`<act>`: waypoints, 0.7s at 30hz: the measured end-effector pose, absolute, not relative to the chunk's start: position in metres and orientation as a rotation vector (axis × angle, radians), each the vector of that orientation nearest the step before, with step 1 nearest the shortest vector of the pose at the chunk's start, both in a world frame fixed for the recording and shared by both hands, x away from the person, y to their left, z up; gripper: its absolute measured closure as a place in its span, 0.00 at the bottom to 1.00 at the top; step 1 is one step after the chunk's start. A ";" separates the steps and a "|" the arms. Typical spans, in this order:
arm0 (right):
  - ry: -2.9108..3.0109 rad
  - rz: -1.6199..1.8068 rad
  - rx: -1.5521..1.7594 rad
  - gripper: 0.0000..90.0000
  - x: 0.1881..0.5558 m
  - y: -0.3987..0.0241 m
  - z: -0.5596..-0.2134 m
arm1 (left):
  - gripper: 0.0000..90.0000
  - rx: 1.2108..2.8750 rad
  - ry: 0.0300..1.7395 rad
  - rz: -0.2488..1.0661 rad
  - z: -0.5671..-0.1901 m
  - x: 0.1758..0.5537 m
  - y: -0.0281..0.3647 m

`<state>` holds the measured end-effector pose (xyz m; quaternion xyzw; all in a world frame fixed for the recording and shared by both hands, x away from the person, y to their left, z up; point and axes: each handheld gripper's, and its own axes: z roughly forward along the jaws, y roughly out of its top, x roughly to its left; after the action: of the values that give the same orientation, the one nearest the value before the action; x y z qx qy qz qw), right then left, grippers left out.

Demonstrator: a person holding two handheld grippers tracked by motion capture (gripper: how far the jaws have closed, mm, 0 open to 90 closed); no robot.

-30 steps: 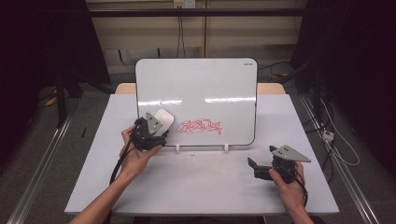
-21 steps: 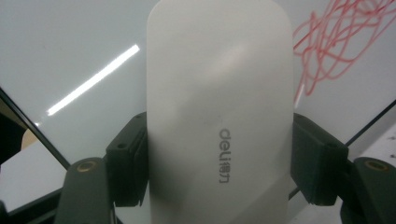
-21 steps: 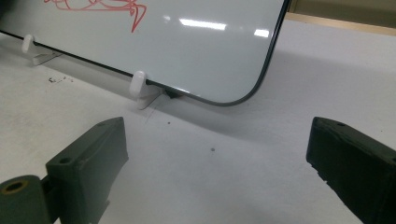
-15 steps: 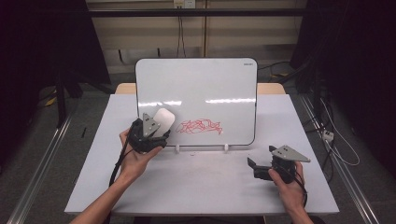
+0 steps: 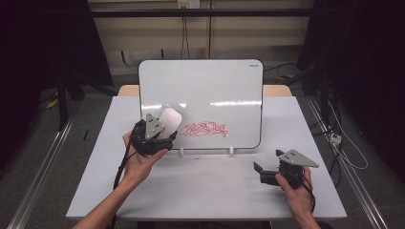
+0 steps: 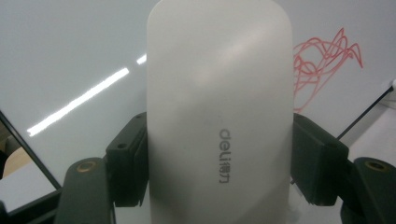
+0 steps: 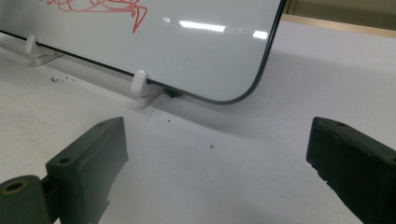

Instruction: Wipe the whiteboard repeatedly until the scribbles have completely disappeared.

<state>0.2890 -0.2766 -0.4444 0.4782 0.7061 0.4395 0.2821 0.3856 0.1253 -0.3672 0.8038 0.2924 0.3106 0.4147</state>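
Behind the eraser [image 6: 219,116], the red scribble [image 6: 322,60] is half hidden.

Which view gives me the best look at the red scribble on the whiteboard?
The high view: the whole red scribble sits unobstructed there, right of the eraser. In the left gripper view the eraser hides part of it; the right gripper view catches its lower edge at the frame top.

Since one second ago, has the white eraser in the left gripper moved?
Yes. The eraser has risen slightly against the whiteboard, staying left of the red scribble, clamped in the left gripper.
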 end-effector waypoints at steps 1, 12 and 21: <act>1.891 1.178 1.279 0.06 0.289 -0.277 -0.444 | 0.34 2.020 0.732 0.779 -0.366 0.385 0.124; 1.878 1.181 1.297 0.06 0.293 -0.278 -0.444 | 0.34 2.033 0.729 0.746 -0.368 0.392 0.111; 1.902 1.185 1.275 0.06 0.291 -0.276 -0.445 | 0.34 2.069 0.701 0.780 -0.366 0.400 0.088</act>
<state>0.2914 -0.2765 -0.4447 0.4752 0.7086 0.4414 0.2779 0.3998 0.0876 -0.3659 0.8177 0.2772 0.3082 0.3993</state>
